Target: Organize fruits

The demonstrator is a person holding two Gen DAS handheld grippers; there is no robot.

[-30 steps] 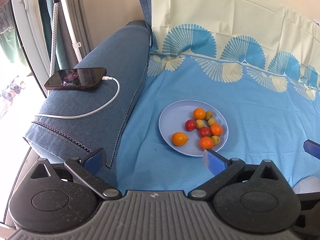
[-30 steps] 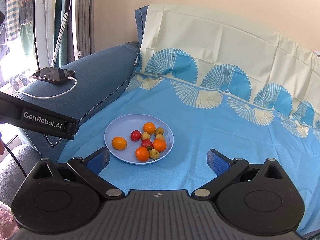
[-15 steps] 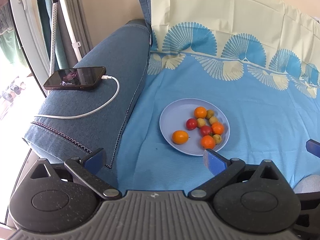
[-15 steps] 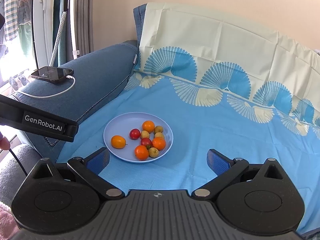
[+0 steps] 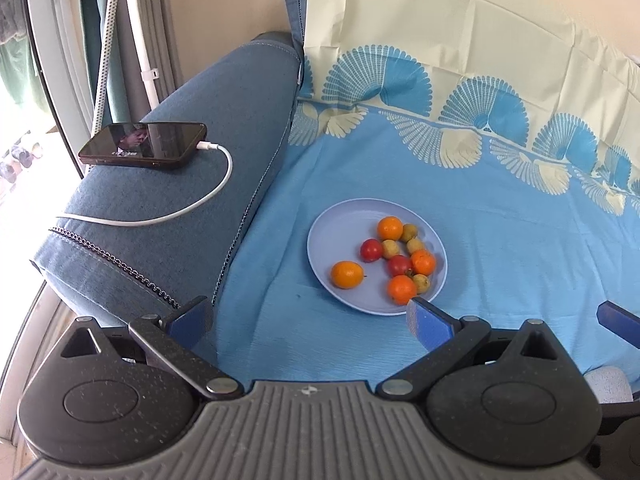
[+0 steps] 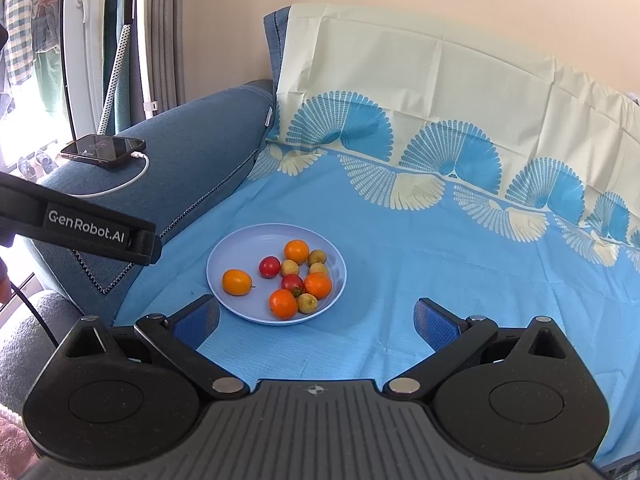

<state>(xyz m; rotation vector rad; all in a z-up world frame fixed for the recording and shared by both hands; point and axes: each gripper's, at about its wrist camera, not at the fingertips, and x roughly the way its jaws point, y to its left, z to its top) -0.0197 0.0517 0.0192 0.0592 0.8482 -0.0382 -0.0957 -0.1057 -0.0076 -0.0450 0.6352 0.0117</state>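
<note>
Ten small fruits sit together on a pale blue plate (image 5: 320,248) on a sofa seat draped with a blue fan-patterned sheet (image 5: 500,240), toward the seat's left edge, close to the armrest (image 5: 192,184). Over the past second almost nothing about them has changed: every fruit keeps its place on the plate, and only the two cameras have drifted slightly, the plate sliding a touch in each view.

From the left: a phone (image 5: 144,145) charges on the armrest, its white cable (image 5: 208,196) looping toward the front. On the plate, one orange (image 5: 346,274) lies alone at the left side. Next come two red fruits (image 5: 371,249), then three more oranges (image 5: 390,228) and four small yellow-green fruits (image 5: 415,245), bunched on the plate's right half.

The left hand-held gripper (image 5: 308,322) hangs over the seat's front edge with its jaws spread wide and nothing between them; its right pad overlaps the plate's near rim in the picture. The right hand-held gripper (image 6: 316,320) hovers just right of it, likewise spread and empty, its left pad near the plate's front rim.

With neither tool closing on anything, the pause reads as either an approach to sorting the mixed kinds or a look over fruit already gathered on one plate; the pictures do not settle which.
</note>
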